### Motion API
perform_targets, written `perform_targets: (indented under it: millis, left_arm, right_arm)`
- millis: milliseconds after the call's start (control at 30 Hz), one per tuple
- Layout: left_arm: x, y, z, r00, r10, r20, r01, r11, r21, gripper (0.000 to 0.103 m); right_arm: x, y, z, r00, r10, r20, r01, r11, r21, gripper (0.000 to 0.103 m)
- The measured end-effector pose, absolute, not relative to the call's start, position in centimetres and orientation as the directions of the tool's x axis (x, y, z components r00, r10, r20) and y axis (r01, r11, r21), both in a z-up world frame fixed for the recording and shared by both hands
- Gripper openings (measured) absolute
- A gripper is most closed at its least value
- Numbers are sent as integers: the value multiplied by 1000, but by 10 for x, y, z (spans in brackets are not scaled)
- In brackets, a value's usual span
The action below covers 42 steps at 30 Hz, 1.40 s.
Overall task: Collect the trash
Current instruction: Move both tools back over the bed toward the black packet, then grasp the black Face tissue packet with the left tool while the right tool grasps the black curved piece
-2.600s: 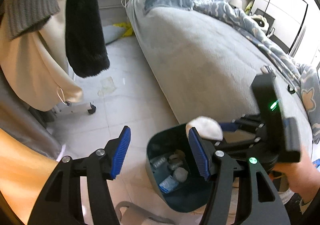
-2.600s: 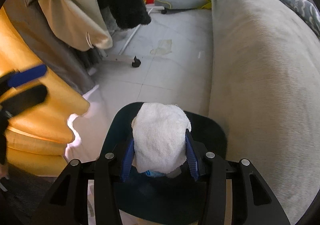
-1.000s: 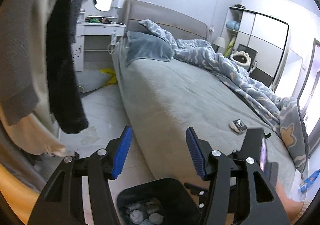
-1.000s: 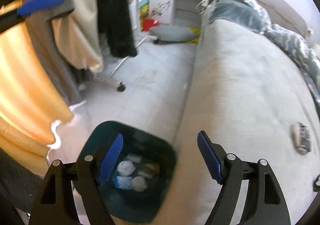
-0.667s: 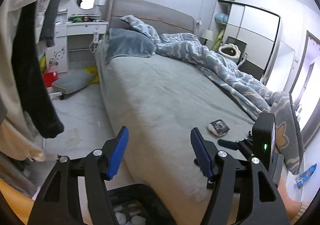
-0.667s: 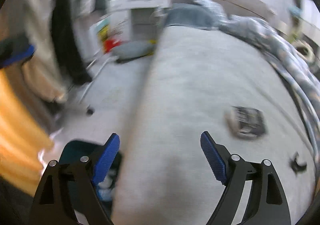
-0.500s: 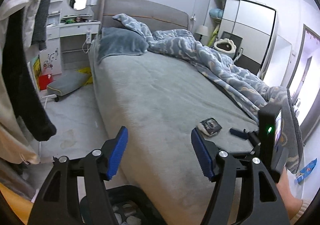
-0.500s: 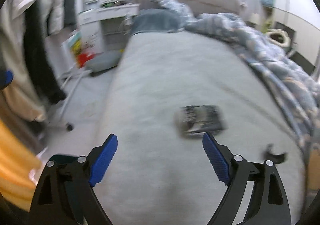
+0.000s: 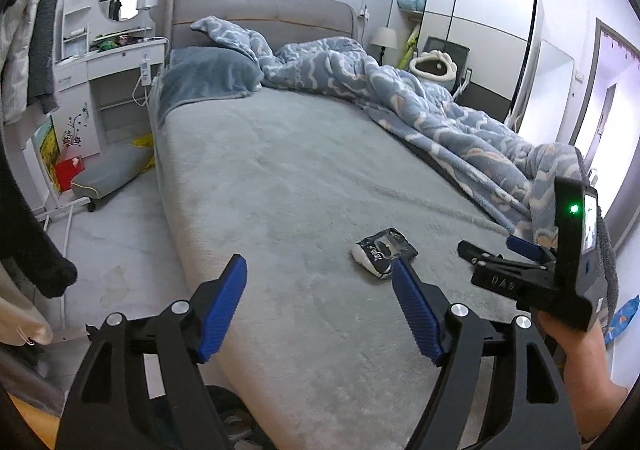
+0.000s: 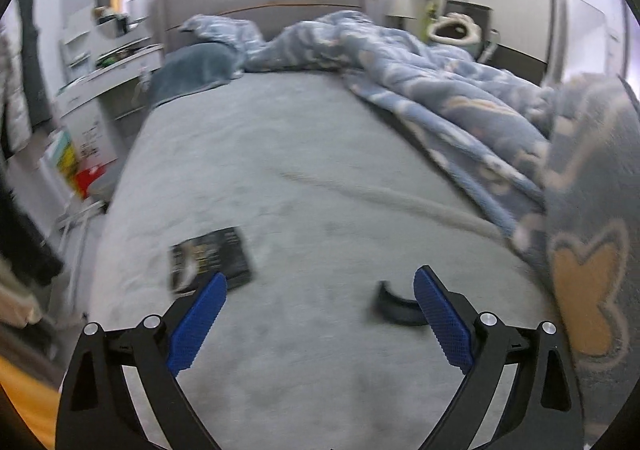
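Hanging with blue pads wide apart and holding nothing, the right gripper (image 10: 320, 320) points over the grey bed (image 10: 312, 170). A dark crumpled wrapper (image 10: 210, 264) lies at about ten o'clock from its left pad, and a small black curved piece (image 10: 394, 306) lies just inside its right pad. The left gripper (image 9: 320, 306) is likewise spread and empty, with the same wrapper (image 9: 382, 250) at one o'clock. The bin (image 9: 236, 416) is only a dark sliver at six o'clock, its contents unreadable. Seconds ago the right gripper held a white wad over that bin; it has since swung onto the bed.
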<state>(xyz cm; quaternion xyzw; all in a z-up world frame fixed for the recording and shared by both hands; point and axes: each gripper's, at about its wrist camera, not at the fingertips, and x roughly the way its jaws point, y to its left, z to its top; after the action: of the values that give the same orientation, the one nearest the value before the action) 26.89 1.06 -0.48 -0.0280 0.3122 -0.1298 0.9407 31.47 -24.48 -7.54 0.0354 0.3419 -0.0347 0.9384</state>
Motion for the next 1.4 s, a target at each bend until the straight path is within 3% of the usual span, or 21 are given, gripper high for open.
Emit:
perform_targets:
  millis: [233,667,933,967,1067,1400]
  left_arm:
    - [286,-7,-12,759,-289,-583,240,957,-161,86]
    - [307,-26,-26,738,-286,-612,241,958,-157,86]
    - [313,-35,-35,722,-296,-626,243,955,-171,86]
    - [314,-36,-36,721,-298,-625,243,954,-174,87]
    - [317,-43,-38,722,-295,-626,238,955,-175,88]
    - [332,-71,-57,710,-264,-653,223,964,-147,89]
  right_arm:
    - [323,-266,-90,740,-26,-672,111,990,84,96]
    - [330,-271,-102,714,-21,-700,108,991,81,96]
    - [331,-289,-109,684,80,-725,57,985,162,96]
    - [330,-293,-109,683,94,-724,48,984,173,94]
    - [330,-307,-113,671,142,-728,34,975,221,76]
    - [325,-337,-113,667,271,-694,-46,945,325,48]
